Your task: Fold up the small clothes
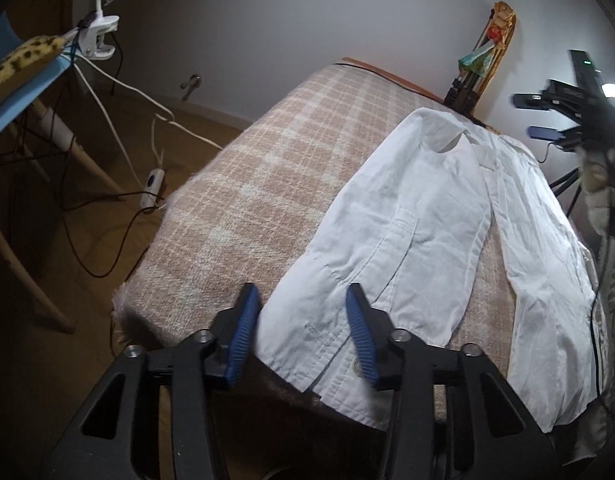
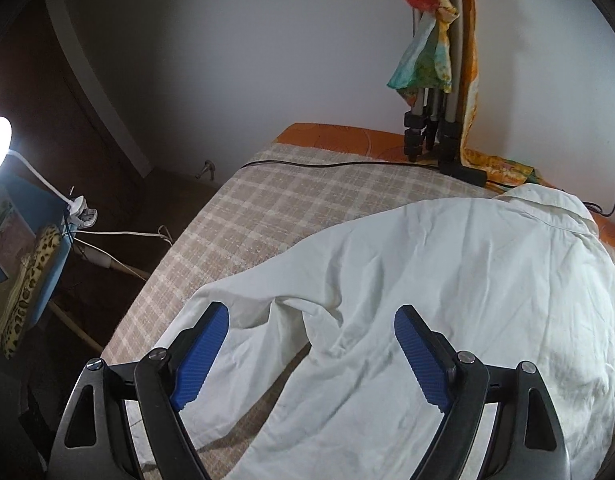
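Lying spread on a checked blanket, white shirt, front up and unbuttoned, collar at the far end near the wall, hem at the near end by the blanket's edge. Runs lengthwise away from both tongs, far to near, slanting a little. Carries one sleeve down its left side, ending in a cuff right at the near edge.

Straddling that cuff, left gripper: blue pads partly apart, one just off the sleeve's outer edge over the blanket, the other over the cuff placket, cloth lying flat between them. Not pinched on anything that can be seen, so apart rather than clamped.

Hanging above the same garment from the other side, right gripper: pads wide apart, nothing between them but air, with the shoulder crease and upper sleeve of the shirt below. Not touching cloth, as far as can be told.

Judged from this, turns on the cuff lying directly ahead of and between the left pads, sleeve axis pointing almost straight along them. Nearer to a grasp point by far: the left hand. Probably calls for closing on the cuff and carrying the sleeve across the body, the right waiting for its own hold.

Beyond the collar, a folded tripod with a bright scarf.
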